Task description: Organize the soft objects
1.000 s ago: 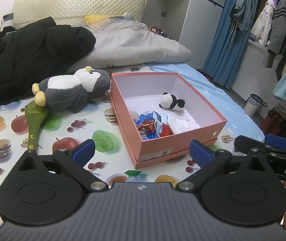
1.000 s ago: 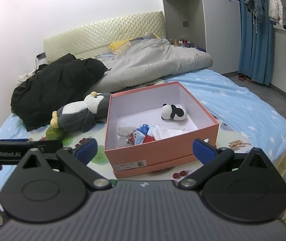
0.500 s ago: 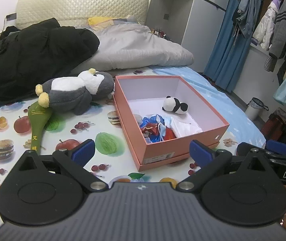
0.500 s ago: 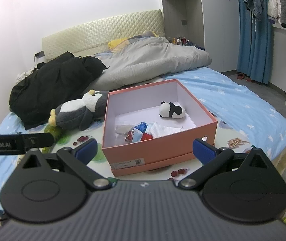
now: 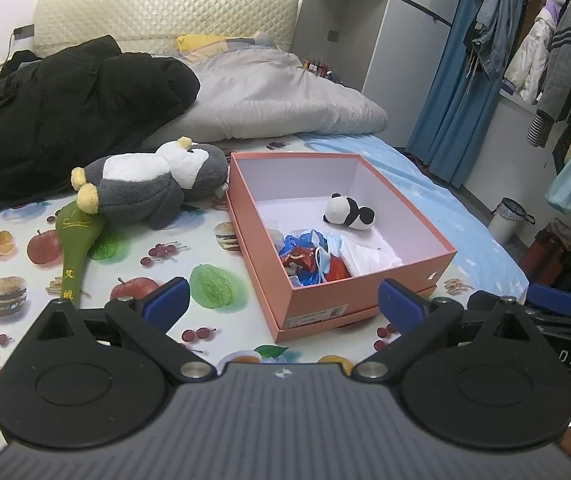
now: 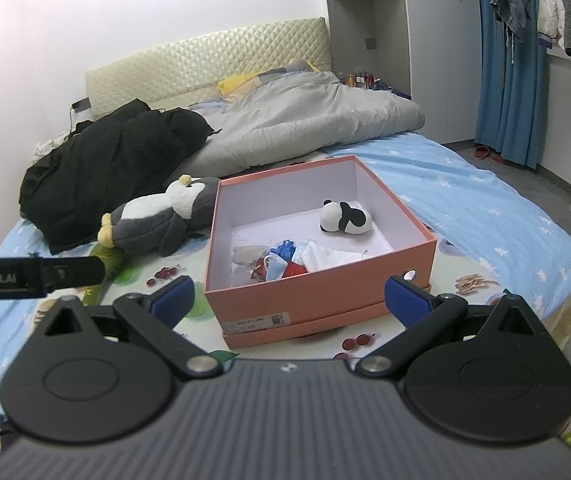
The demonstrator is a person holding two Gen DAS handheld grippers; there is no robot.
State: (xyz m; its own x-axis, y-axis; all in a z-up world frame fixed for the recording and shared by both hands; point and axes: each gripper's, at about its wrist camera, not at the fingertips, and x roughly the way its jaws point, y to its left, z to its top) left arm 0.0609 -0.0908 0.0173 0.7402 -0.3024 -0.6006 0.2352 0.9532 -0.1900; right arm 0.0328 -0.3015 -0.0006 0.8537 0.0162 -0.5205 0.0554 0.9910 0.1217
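Note:
An open pink box (image 5: pixel 365 292) (image 6: pixel 317 296) sits on the bed's fruit-print mat. Inside lie a small panda plush (image 5: pixel 348 217) (image 6: pixel 345 220), a white cloth (image 5: pixel 369 258) and crumpled blue and red soft items (image 5: pixel 305 256) (image 6: pixel 281 260). A grey and white penguin plush (image 5: pixel 149 184) (image 6: pixel 157 220) lies left of the box, beside a green paddle-shaped toy (image 5: pixel 75 240). My left gripper (image 5: pixel 281 306) hovers open before the box, holding nothing. My right gripper (image 6: pixel 289 298) is open too, just in front of the box.
A black jacket (image 5: pixel 65 112) and a grey duvet (image 5: pixel 277 104) are piled at the head of the bed. Hanging clothes (image 5: pixel 557 52), a blue curtain (image 5: pixel 457 80) and a small bin (image 5: pixel 507 220) stand to the right, beyond the bed's edge.
Both grippers have drawn back and up a little from the box, so it looks smaller and lower. Nothing was picked up or released.

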